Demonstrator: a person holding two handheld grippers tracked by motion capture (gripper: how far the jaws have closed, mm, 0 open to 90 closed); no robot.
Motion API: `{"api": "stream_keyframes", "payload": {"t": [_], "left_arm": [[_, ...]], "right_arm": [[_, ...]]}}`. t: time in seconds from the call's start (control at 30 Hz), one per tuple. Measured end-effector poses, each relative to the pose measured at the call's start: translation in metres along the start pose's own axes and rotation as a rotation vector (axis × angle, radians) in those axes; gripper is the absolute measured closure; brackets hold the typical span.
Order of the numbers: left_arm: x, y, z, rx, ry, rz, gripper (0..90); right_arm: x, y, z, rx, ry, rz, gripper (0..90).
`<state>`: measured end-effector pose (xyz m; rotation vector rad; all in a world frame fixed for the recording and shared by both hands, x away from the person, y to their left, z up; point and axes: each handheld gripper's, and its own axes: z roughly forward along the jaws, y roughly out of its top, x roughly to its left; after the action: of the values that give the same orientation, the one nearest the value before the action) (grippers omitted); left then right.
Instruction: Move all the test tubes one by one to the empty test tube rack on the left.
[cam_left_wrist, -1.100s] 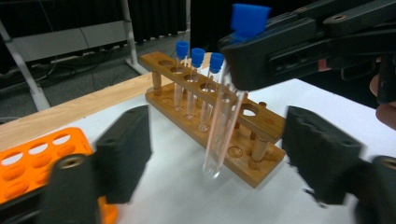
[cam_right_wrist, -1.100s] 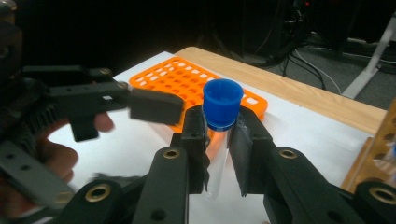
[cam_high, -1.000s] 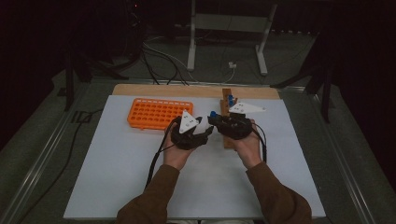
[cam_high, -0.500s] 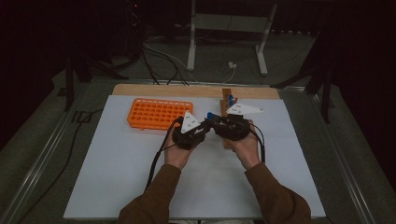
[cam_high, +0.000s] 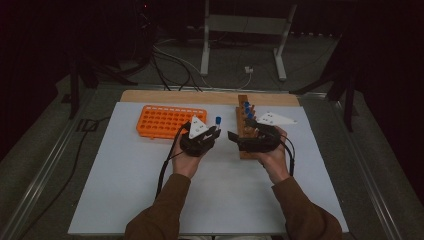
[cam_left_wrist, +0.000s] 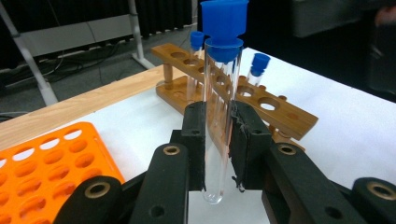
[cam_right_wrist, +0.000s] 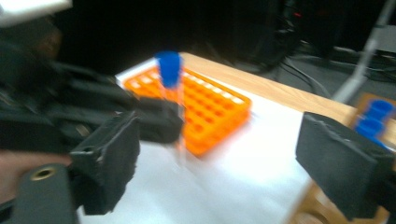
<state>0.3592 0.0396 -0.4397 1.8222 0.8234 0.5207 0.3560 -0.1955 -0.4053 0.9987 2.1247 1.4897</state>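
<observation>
A clear test tube with a blue cap (cam_left_wrist: 218, 116) stands upright between the pads of my left gripper (cam_left_wrist: 217, 149), which is shut on its lower half. In the high view that tube (cam_high: 218, 121) rises from the left gripper (cam_high: 214, 132) at the table's middle. My right gripper (cam_high: 233, 137) sits just to its right, over the wooden rack (cam_high: 243, 150). Its jaws have just been opening and stand wide apart with nothing clamped. In the right gripper view (cam_right_wrist: 224, 163) the tube (cam_right_wrist: 171, 93) stands a little beyond the pads, untouched.
An orange tube rack (cam_high: 167, 121) with several vacant holes lies left of the grippers on the white mat (cam_high: 210, 200). The wooden rack (cam_left_wrist: 275, 112) holds blue-capped tubes (cam_high: 247, 111). A wooden board edges the mat's far side.
The two grippers were pressed together around the tube. The right gripper's jaws have since spread and it has drawn back to the right, while the tube stays in the left gripper.
</observation>
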Motion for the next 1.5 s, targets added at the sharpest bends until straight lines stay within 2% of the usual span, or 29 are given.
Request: {"api": "stream_keyframes", "payload": {"t": [0.07,0.27,0.47,0.5,0.67,0.87,1.07,1.17,1.5], "left_arm": [[0.002,0.0,-0.001,-0.003,0.005,-0.003,77.7],[0.011,0.0,-0.002,-0.011,0.013,-0.022,77.7],[0.021,-0.001,-0.003,-0.023,0.032,-0.034,77.8],[0.023,-0.001,-0.003,-0.025,0.037,-0.033,77.8],[0.033,-0.003,0.0,-0.032,0.057,-0.049,77.8],[0.043,-0.007,0.006,-0.034,0.092,-0.059,77.8],[0.052,-0.011,0.013,-0.033,0.131,-0.069,77.8],[0.057,-0.014,0.017,-0.032,0.146,-0.078,77.8],[0.066,-0.028,0.035,0.024,0.193,-0.095,77.9]], "right_arm": [[-0.004,-0.004,-0.004,0.007,-0.018,0.001,4.3],[-0.015,-0.015,-0.023,-0.017,-0.024,0.018,0.5],[-0.023,-0.031,-0.035,-0.025,-0.047,0.039,0.0],[-0.026,-0.039,-0.038,-0.028,-0.065,0.047,0.0],[-0.03,-0.052,-0.047,-0.05,-0.1,0.054,0.0],[-0.031,-0.067,-0.053,-0.042,-0.106,0.058,0.0],[-0.034,-0.069,-0.054,-0.048,-0.103,0.08,0.0],[-0.033,-0.068,-0.054,-0.04,-0.117,0.067,0.1],[-0.036,-0.069,-0.056,-0.046,-0.111,0.078,0.1]]}}
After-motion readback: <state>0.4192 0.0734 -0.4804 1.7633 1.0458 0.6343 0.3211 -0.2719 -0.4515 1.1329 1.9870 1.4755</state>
